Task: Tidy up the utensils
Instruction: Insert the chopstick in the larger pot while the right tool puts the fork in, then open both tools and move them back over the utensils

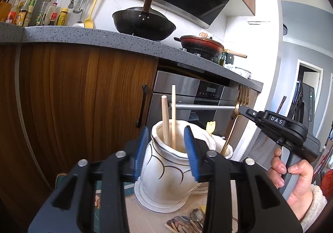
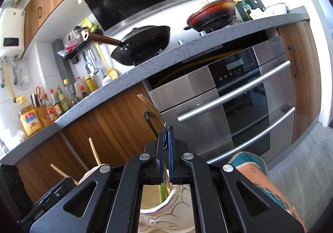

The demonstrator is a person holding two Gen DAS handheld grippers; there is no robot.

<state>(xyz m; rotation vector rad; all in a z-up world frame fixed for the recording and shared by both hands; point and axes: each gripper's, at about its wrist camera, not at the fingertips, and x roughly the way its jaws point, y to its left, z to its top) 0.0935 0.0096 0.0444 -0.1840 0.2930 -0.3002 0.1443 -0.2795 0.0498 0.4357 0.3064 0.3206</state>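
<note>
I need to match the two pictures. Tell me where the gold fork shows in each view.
Left wrist view: gold fork right of centre, slanting up from the white holder.
Right wrist view: fork centre, clamped in the right tool, tines up.
Shared landmark: black wok.

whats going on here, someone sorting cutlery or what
A person is putting utensils into a white ceramic holder with two openings. The right gripper is shut on a gold fork, tines up, its handle reaching down into the holder's right-hand opening. The left gripper is open in front of the other opening, where two wooden sticks already stand.
</note>
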